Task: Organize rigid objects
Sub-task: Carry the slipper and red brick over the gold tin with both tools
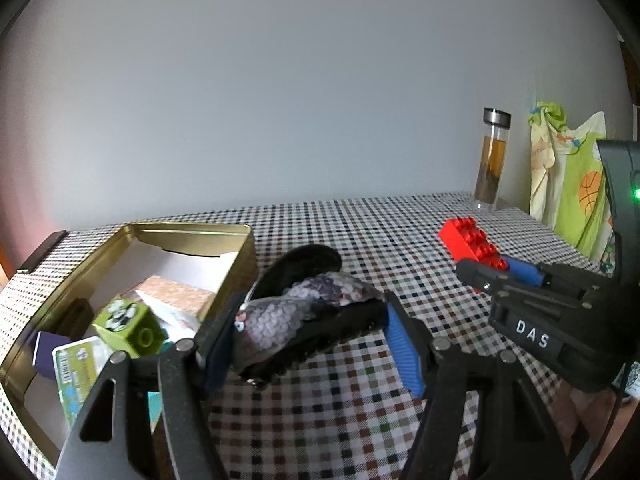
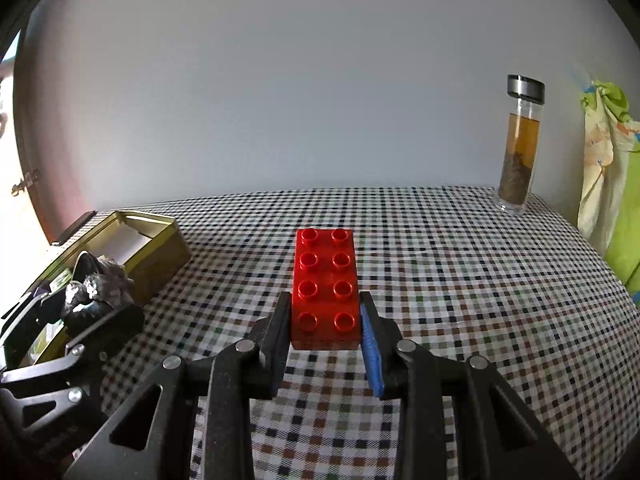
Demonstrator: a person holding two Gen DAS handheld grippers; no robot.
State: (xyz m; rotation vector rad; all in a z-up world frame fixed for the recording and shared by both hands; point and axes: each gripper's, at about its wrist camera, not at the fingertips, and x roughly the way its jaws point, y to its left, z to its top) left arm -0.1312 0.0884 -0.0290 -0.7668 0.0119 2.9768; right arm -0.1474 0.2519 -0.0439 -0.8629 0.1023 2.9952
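red: one eight-stud brick [image 2: 325,292] clenched in right gripper [image 2: 325,320] fingers, one sequinned black hair clip [image 1: 304,316] grasped by left gripper [image 1: 310,344], one gold tin [image 1: 192,236], one bottle [image 2: 520,148] on worktop [image 2: 460,280].

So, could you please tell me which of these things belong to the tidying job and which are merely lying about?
Part of the job:
- red brick, clamped in right gripper
- sequinned hair clip, clamped in left gripper
- gold tin
- green block, in the tin

Lying about:
- glass bottle
- hanging cloth
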